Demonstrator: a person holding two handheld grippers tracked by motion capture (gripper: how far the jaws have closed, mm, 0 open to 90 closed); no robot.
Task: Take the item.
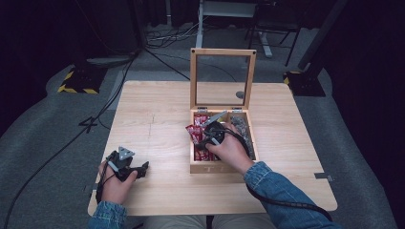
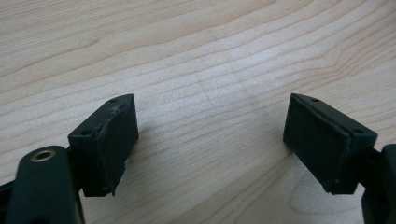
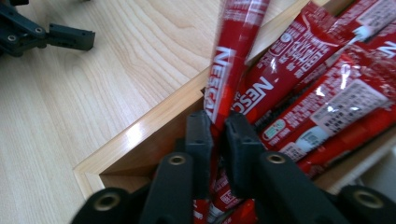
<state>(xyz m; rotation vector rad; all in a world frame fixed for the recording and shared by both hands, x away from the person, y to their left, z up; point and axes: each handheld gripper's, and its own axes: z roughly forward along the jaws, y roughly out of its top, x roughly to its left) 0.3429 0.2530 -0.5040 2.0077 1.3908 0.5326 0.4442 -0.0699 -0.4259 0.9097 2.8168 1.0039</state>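
Right now the right gripper point(image 3: 217, 140) is down inside the wooden box point(image 1: 197, 167), and its two black jaws are pinched tight on a red Nescafé stick sachet point(image 3: 233, 56). The sachet is long and narrow, glossy red foil with the brand name running lengthwise in white letters; it rises up from between the fingers point(image 3: 200, 140) and leans slightly away from them, its upper part a little blurred. Its lower end carries on down below the pads into the shadow of the box corner.

Just beside the held stick, on the far side of the fingers from the box wall, lies a loose heap of the same red sachets point(image 3: 327, 93), overlapping one another at slants, some showing white panels of small print. From the high view the right hand point(image 1: 231, 150) covers most of that compartment, with red sachets point(image 1: 197, 131) sticking out past the gripper towards the hinged lid point(image 1: 222, 78), which stands upright with a clear pane. The neighbouring compartment holds something grey and dark that I cannot make out.

The left gripper point(image 1: 139, 170) rests low over the bare wooden table point(image 1: 153, 114), well apart from the box. Its fingers point(image 2: 114, 144) stand wide apart with only wood grain between them.
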